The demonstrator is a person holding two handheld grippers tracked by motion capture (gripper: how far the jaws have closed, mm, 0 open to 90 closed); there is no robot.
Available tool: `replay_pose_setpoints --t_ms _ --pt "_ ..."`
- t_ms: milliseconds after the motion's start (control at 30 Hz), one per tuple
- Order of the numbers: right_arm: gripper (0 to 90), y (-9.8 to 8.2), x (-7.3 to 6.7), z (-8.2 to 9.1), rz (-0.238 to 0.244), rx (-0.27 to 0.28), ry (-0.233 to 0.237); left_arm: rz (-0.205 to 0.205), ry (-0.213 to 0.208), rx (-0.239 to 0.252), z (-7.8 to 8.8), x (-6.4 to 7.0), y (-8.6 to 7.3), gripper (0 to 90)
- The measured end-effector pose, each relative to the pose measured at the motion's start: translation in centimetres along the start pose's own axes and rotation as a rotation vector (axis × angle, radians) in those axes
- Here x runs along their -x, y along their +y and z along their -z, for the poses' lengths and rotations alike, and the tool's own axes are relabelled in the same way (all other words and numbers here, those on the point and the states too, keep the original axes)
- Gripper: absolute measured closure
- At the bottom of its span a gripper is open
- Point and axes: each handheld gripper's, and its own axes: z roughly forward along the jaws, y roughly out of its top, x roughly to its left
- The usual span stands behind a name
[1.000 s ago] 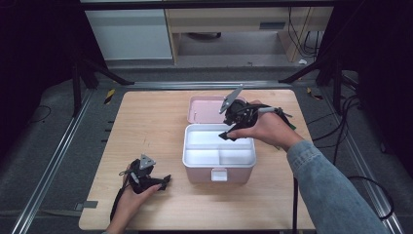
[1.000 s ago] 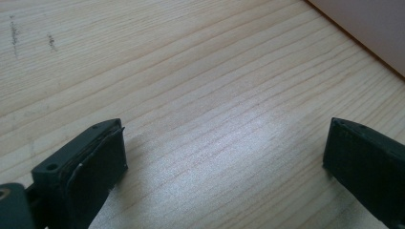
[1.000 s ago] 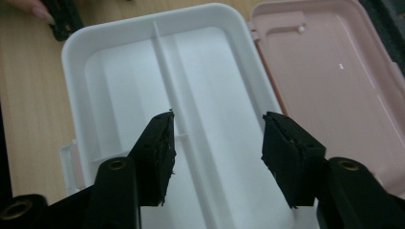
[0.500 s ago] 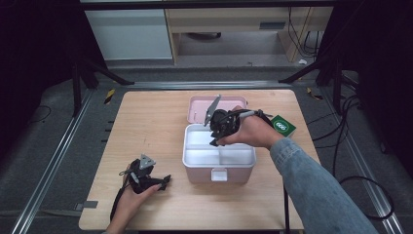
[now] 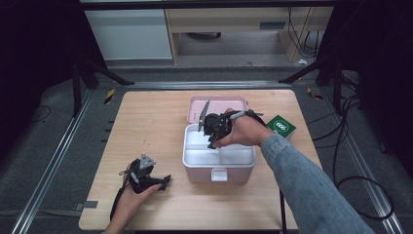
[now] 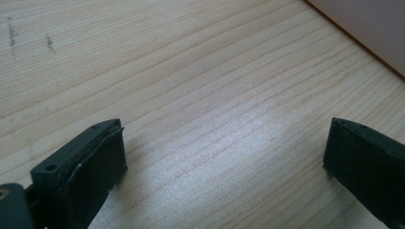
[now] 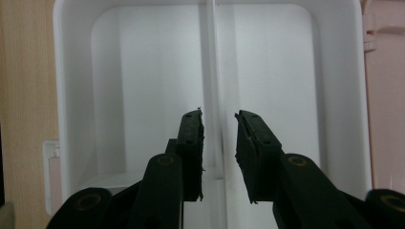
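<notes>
A pink box [image 5: 219, 175] stands mid-table with a white inner tray [image 5: 243, 157] split by a thin divider [image 7: 210, 57]. Its pink lid [image 5: 219, 105] lies behind it. My right gripper [image 5: 208, 135] points down into the tray. In the right gripper view its jaws [image 7: 218, 114] straddle the divider. They have just been closing and now stand narrow, with a gap left on each side of the wall. My left gripper [image 5: 163, 181] rests on the wood at the front left, jaws [image 6: 225, 126] wide open over bare tabletop.
A small green packet [image 5: 281, 126] lies right of the box near the table's [image 5: 146, 122] right edge. The pink box wall [image 6: 372, 28] is close to the left gripper. Dark stands and cables surround the table.
My right hand has moved left and down from over the lid to inside the tray, its jaws narrowing. The green packet has come into sight. The left hand has stayed put.
</notes>
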Motion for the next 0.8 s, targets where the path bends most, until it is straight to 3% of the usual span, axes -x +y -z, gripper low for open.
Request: replay_pose_setpoints --t_ms 300,800 --pt "73.7 0.4 0.5 -0.9 0.044 -0.068 0.028 0.006 0.005 0.005 0.2 0.1 -0.2 0.1" --pt "79.7 0.2 0.7 -1.3 0.056 -0.097 0.051 0.007 0.007 0.003 0.2 0.2 -0.3 0.1"
